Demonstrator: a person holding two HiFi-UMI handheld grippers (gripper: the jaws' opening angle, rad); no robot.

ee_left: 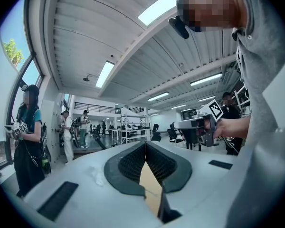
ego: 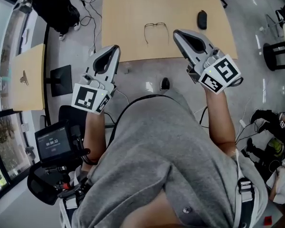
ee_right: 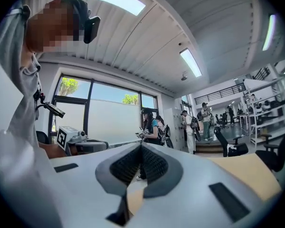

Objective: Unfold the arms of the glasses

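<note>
The thin-framed glasses (ego: 156, 28) lie on the wooden table (ego: 128, 18), lenses away from me, both arms stretched toward the near edge. Both grippers are held level in the air, short of the table's near edge, and neither touches the glasses. My left gripper (ego: 116, 47) is left of the glasses and nearer to me, jaws shut with nothing between them. My right gripper (ego: 176, 32) is just right of the glasses, also shut and empty. The pads meet at the tip in the left gripper view (ee_left: 146, 144) and in the right gripper view (ee_right: 141, 147).
A black mouse (ego: 202, 19) lies on the table right of the glasses. A small wooden side table (ego: 26, 77) and a screen on a stand (ego: 53, 142) are at my left. Bags and cables lie on the floor. Several people (ee_right: 149, 125) stand in the room.
</note>
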